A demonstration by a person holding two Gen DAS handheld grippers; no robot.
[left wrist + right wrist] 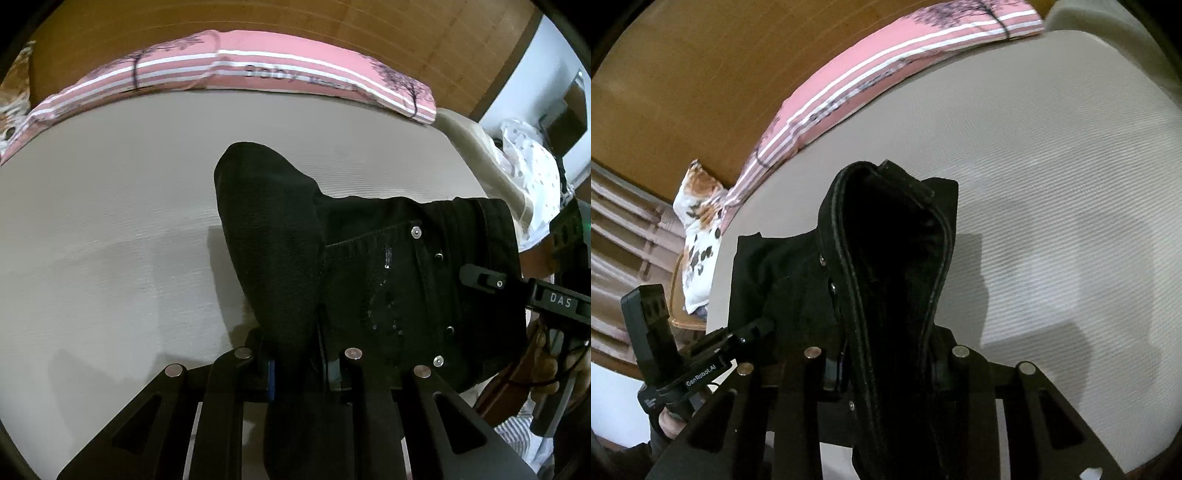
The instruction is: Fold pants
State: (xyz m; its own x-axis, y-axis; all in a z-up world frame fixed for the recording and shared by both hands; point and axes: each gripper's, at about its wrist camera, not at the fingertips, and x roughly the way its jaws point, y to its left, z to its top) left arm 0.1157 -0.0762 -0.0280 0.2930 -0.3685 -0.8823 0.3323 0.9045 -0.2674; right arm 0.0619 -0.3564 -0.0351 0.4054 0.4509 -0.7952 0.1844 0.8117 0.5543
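Beige bed (pixel 110 229) fills the background. Left claw (pixel 295 363) is clamped on black pants (pixel 388 266); right claw (pixel 886 365) pinches their waistband. Pants hang between both claws, lifted above the bed, pink pillow (pixel 258 70) beyond.

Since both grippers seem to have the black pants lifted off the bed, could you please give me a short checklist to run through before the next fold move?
1. Left gripper clamped on the pants: ok, fabric bunched between its fingers.
2. Right gripper clamped on the pants: ok, a stitched edge sits in its jaws.
3. Cloth spanning both grippers: ok.
4. Bare mattress ahead for laying down: ok.
5. Pink pillow clear of the pants: ok.
6. Legs hanging untwisted: cannot tell.
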